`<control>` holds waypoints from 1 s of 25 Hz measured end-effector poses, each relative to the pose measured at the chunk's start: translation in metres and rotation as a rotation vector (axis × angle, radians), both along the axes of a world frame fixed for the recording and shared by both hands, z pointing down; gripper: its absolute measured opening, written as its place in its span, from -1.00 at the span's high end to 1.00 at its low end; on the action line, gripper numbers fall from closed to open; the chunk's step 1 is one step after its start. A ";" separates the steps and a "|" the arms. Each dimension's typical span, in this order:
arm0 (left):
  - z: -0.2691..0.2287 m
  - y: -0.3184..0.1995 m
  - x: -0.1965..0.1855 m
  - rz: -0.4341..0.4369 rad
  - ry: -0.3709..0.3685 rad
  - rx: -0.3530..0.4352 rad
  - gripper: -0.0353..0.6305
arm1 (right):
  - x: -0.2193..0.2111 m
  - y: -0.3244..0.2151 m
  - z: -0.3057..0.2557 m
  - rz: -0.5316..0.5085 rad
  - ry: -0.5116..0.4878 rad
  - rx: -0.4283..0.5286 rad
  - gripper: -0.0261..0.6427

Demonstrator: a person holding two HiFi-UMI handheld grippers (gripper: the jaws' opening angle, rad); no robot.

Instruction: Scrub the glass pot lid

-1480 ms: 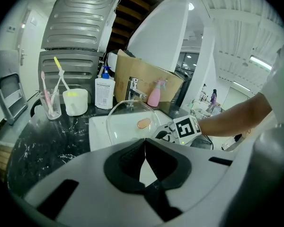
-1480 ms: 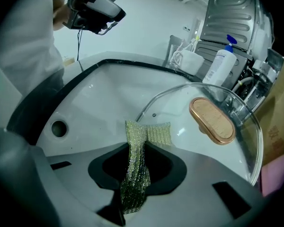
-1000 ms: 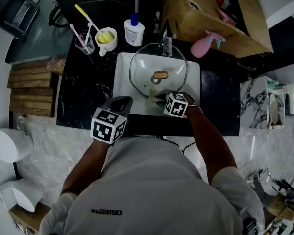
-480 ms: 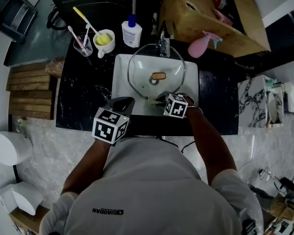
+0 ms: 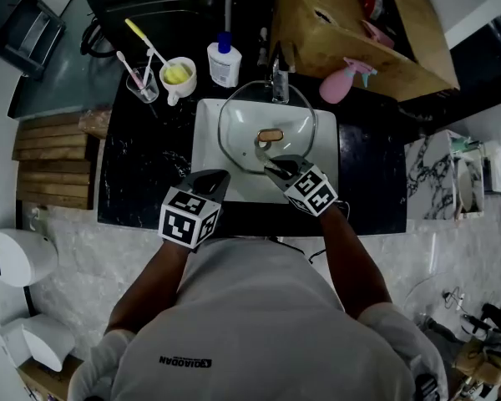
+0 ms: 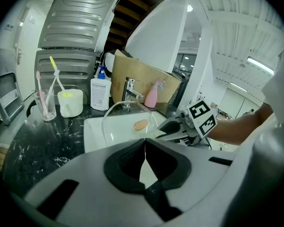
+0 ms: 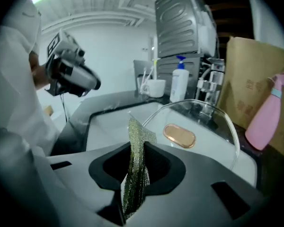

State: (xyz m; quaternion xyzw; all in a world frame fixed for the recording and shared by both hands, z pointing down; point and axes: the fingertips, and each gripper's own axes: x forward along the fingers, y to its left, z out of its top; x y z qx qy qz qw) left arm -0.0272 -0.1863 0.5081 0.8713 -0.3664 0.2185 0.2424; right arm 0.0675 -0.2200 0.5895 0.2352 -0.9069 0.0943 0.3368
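Head view first: the glass pot lid [image 5: 246,124] sits in the white sink [image 5: 204,144]. It's tilted, with its far rim up by the faucet [image 5: 277,75] and its tan knob [image 5: 270,134] facing me. The sink is set into a black marbled tabletop [image 5: 142,165]. Along the back there's a mug [image 5: 180,72], a glass [image 5: 144,83] with toothbrushes [image 5: 128,60] in it, a white bottle [image 5: 223,61] with a blue cap, a pink spray bottle [image 5: 341,80] and a cardboard box [image 5: 351,23]. My left hand-held gripper [image 5: 210,177] hangs over the sink's near left corner, clear of the lid. My right hand-held gripper [image 5: 273,165] points in over the lid's near rim.

Left gripper view: the jaws are pressed together with nothing between them, just a thin seam where they meet. Past them the lid rises out of the basin, knob toward me. The right hand-held gripper comes in from the right, with its marker cube [image 6: 202,117] beside it.

Right gripper view: these jaws are clamped on a thin green mesh scrub pad [image 7: 136,169]. It stands on edge and sticks up and out past the jaws. The pad's tip is just beside the lid's near rim, but I can't tell if it's actually touching the glass. The knob sits a bit right of the tip. The spray bottle is off at the right edge, and the left hand-held gripper is up at the left, well apart from the lid.
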 end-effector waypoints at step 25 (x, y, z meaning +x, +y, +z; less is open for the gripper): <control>-0.002 0.005 -0.007 -0.024 -0.003 0.001 0.85 | 0.028 -0.069 -0.024 0.664 -0.826 -0.381 0.65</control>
